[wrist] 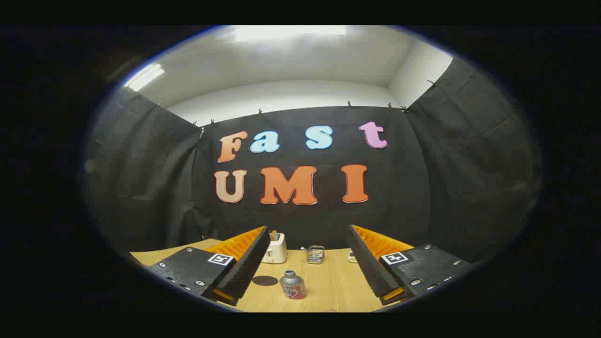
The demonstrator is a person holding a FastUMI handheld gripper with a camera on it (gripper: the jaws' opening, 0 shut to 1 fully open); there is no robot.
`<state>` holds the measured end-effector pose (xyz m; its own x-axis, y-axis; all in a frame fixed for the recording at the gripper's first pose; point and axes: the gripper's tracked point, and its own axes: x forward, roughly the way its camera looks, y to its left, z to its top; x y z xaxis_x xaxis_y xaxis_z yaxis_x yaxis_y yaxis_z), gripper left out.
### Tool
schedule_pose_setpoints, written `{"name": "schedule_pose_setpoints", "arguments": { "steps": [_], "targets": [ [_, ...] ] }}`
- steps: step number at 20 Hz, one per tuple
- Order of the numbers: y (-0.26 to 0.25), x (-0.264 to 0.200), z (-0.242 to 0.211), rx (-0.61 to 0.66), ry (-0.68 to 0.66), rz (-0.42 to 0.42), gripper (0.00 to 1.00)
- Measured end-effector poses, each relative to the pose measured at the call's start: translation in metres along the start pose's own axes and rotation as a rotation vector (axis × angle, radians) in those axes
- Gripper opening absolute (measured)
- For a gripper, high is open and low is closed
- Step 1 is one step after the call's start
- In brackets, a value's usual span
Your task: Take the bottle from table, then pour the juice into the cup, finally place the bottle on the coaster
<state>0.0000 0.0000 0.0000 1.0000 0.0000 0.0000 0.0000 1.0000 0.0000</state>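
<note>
A small bottle [292, 285] with a grey cap and a coloured label stands upright on the wooden table [328, 286], between my two fingers as seen from above and some way beyond them. A dark round coaster [265, 280] lies flat just left of the bottle. A clear glass cup [315, 254] stands farther back, near the wall. My gripper [307, 263] is open wide, held above the table, with nothing between its fingers.
A white toaster [275, 249] with something in its slots stands at the back of the table, left of the cup. A small pale object [352, 256] sits at the back right, partly hidden by the right finger. Black cloth walls close in the booth.
</note>
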Motion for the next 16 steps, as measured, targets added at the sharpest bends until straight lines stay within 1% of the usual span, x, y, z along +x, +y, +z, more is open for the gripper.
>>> {"name": "schedule_pose_setpoints", "arguments": {
  "steps": [8,16],
  "targets": [
    [0.013,0.003,-0.003,-0.022,0.008,0.022,0.98],
    [0.022,0.006,-0.006,-0.015,0.013,0.043,0.98]
  ]
}}
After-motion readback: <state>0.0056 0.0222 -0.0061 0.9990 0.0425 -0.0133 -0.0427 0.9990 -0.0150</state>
